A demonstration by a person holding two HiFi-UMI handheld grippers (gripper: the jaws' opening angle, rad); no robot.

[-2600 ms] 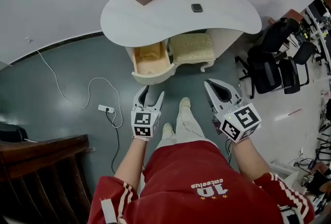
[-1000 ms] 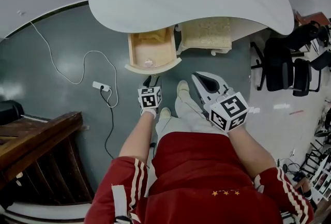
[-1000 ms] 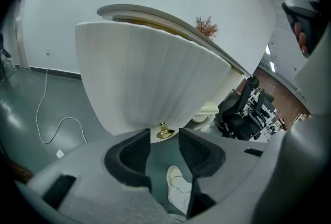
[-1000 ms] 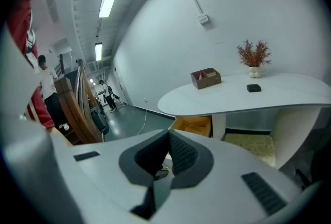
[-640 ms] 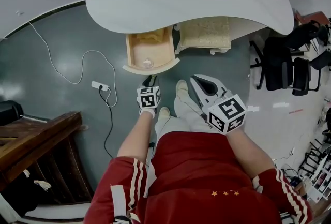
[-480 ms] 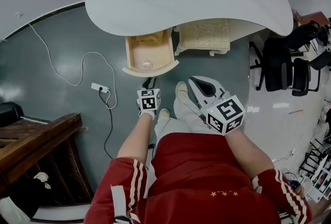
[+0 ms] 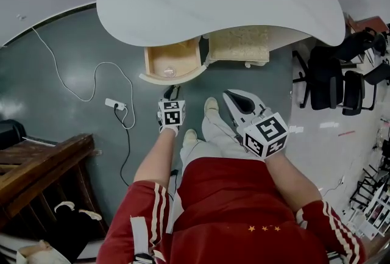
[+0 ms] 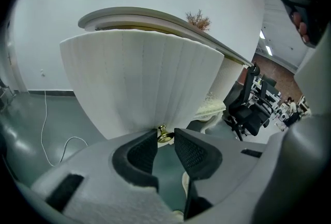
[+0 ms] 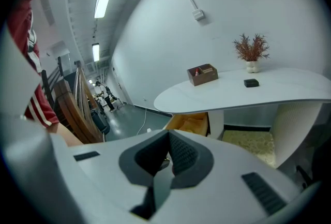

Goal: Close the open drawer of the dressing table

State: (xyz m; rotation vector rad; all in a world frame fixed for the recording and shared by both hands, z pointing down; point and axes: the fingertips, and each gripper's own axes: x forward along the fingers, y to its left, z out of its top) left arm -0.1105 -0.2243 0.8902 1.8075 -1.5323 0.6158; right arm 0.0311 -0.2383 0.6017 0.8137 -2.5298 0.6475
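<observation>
Down at the left underside of the desk (image 7: 201, 7), the left tool (image 7: 173, 92) meets the open drawer (image 7: 171, 78). Its jaws have just been closing and now pinch the small brass knob (image 8: 164, 136) at the foot of the ribbed white front; the knob fills the narrow gap between the pad tips. Judgement: the grip is made, so the push home can run through the knob. The drawer is only part shut, with a strip of its wooden inside showing below the desk edge. Farther right, the cushioned stool (image 7: 239, 44) sits tucked under the desk, beside the drawer and out of its path. The right tool (image 9: 168, 134) is pressed together, holds nothing, and hangs idle by the person's leg. Against the earlier frames, the left tool stood short of the front, jaws wider, nothing between them. The drawer stuck out farther then, with more of its inside exposed. The right tool is about where it was.
</observation>
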